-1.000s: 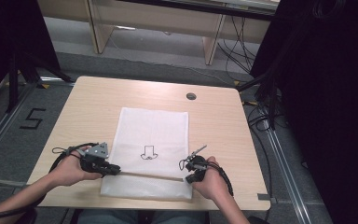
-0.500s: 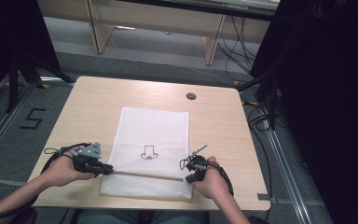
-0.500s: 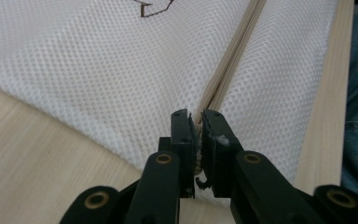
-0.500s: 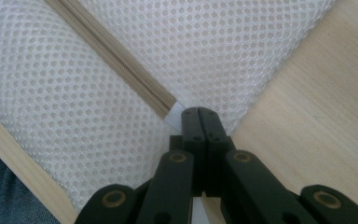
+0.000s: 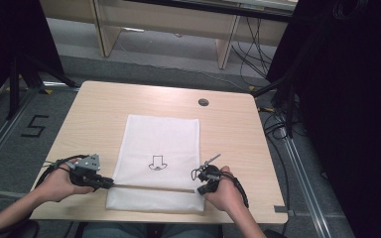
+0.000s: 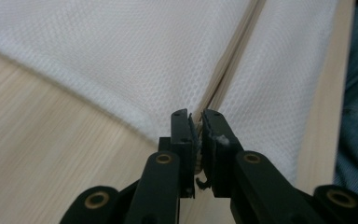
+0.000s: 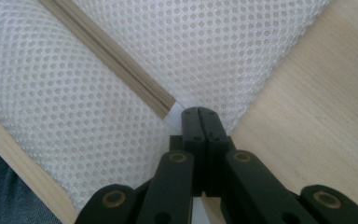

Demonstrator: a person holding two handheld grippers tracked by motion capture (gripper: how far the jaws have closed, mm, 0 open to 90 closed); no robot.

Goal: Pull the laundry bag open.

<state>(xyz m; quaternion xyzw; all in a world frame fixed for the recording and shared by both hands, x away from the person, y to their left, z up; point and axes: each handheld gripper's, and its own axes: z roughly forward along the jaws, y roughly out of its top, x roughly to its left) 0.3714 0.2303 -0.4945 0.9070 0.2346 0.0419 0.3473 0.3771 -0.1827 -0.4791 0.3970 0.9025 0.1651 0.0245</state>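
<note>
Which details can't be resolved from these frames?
- What sits between the left gripper pads: its own jaws hide it in the left gripper view; too small in the high view.
- How much fabric the shut right gripper pinches at the end of the tan zipper: jaws cover it.
- The small black drawing on the white mesh bag: too small in the high view.

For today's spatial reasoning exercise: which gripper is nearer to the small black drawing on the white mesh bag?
Right, though only slightly. The right gripper pinches the mesh bag at its edge, just below and right of the drawing. The left gripper sits farther away, beyond the opposite edge.
</note>
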